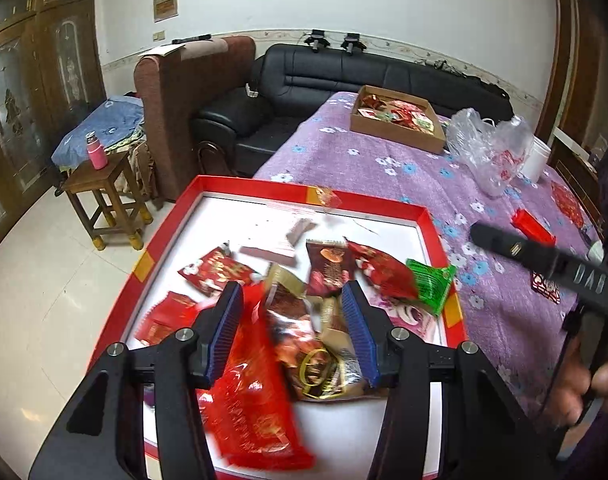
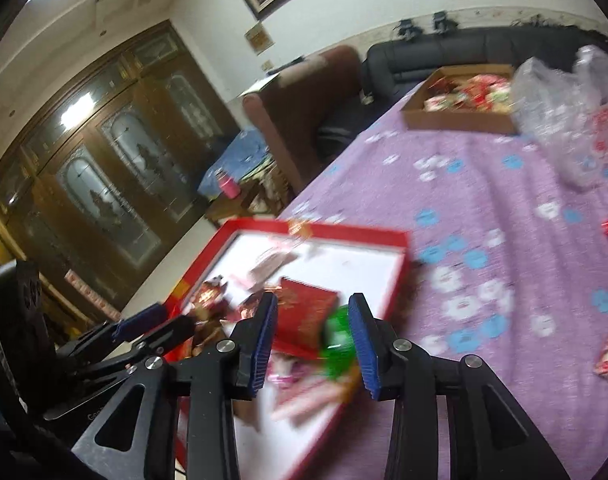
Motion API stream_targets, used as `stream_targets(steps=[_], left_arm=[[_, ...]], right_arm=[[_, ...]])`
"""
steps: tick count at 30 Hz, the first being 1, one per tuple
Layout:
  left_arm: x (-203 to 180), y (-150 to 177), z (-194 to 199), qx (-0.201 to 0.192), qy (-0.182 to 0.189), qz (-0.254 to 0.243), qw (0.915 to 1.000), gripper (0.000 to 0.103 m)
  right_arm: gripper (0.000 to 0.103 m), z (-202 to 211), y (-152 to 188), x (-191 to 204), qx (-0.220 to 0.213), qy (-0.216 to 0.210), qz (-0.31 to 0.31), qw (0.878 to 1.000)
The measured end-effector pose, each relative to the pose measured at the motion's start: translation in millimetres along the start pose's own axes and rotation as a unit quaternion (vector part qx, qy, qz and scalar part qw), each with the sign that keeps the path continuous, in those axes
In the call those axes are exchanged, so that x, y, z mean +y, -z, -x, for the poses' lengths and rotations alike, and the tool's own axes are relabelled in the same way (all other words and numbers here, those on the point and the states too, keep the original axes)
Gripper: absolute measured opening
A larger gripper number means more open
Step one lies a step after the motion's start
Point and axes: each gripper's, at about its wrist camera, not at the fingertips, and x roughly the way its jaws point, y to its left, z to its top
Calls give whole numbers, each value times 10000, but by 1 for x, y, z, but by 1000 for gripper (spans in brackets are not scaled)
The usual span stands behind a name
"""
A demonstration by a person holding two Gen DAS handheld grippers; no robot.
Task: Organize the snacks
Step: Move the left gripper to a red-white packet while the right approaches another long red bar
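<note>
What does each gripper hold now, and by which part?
Right gripper: nothing. Left gripper: red packet and brown packet fill its gap; a grip cannot be told.

Left gripper (image 1: 292, 304), right gripper (image 2: 313, 312): jaws parted, angled down.

The right gripper (image 2: 313, 340) hangs with fingers (image 2: 264, 336) parted over red (image 2: 304, 316) and green packets (image 2: 337, 334) in the red tray (image 2: 343, 234).

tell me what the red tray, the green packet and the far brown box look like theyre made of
Red tray: probably glossy printed cardboard, with thin folded walls and a white inside.
Green packet: shiny plastic film; crinkled, with a crimped serrated edge.
Brown box: plain matte cardboard, judging by its unprinted kraft-brown walls.
</note>
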Motion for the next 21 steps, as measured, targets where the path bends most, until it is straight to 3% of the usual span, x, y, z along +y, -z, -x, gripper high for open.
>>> stream_targets(steps=[2, 7, 10, 12, 15, 18, 20, 21], left_arm=[[-7, 1, 0, 24, 43, -96, 9999, 51], [-31, 1, -1, 81, 107, -376, 9992, 56], [-49, 1, -1, 128, 154, -581, 9981, 57], [-69, 1, -1, 172, 230, -808, 9963, 65], [-108, 1, 3, 162, 394, -1283, 9908, 68], [-150, 3, 3, 128, 570, -1853, 9809, 72], [-177, 2, 0, 120, 744, -2175, 9731, 76], [-192, 1, -4, 143, 876, -2326, 9685, 76]], right_arm=[[44, 26, -5, -28, -231, 354, -118, 9990], [45, 64, -13, -75, -564, 773, -475, 9943], [55, 97, -21, -114, -806, 1158, -757, 9871], [61, 117, -26, -143, -999, 1422, -923, 9804], [62, 138, -25, -199, -1299, 1901, -1322, 9641], [62, 143, -12, -230, -1499, 1864, -1744, 9552], [62, 142, -6, -259, -1203, 1927, -2385, 9442], [62, 147, -4, -267, -1278, 1817, -2523, 9418]])
